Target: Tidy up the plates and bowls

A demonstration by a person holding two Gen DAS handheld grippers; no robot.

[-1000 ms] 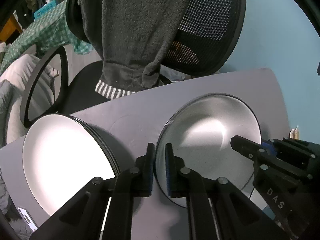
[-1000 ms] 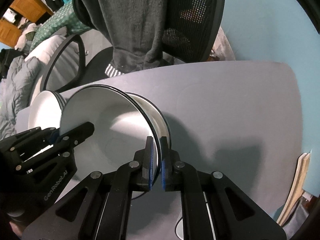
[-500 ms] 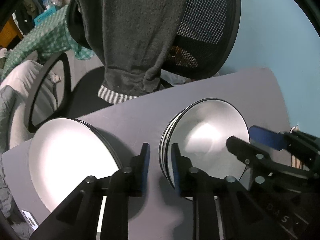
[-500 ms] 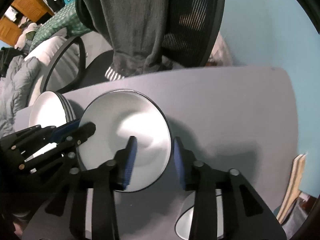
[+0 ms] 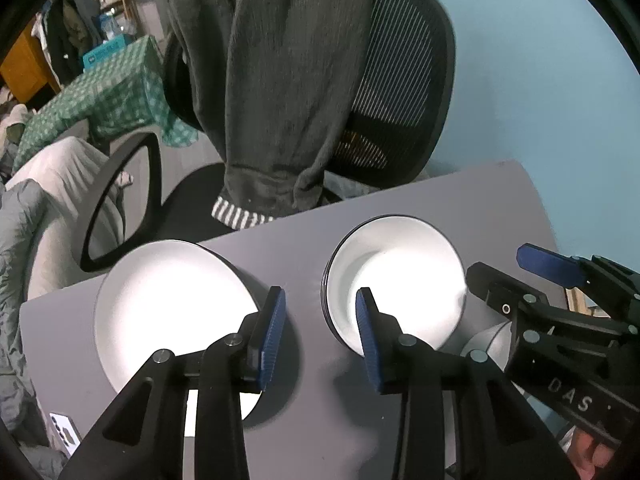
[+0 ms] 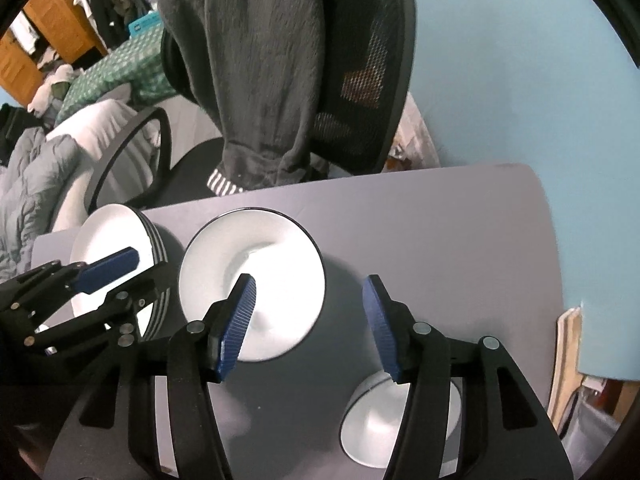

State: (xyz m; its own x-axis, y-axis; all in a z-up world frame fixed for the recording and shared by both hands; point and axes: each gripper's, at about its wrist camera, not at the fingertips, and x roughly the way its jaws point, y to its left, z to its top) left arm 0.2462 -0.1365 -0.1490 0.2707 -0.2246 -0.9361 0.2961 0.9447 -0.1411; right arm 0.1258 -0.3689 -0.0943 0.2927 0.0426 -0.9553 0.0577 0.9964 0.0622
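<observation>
A stack of white bowls with black rims stands mid-table; it also shows in the right wrist view. A stack of white plates lies to its left, seen too in the right wrist view. A single white bowl sits near the front right, partly behind my right fingers. My left gripper is open and empty, hovering between plates and bowls. My right gripper is open and empty, just right of the bowl stack.
The grey table ends at a blue wall on the right. A black mesh office chair draped with a dark sweater stands behind the far edge. A small card lies at the table's front left.
Both grippers let go of the bowl they held tilted, and it now rests flat on the bowl stack. Both sets of jaws opened wide and pulled back and up.
</observation>
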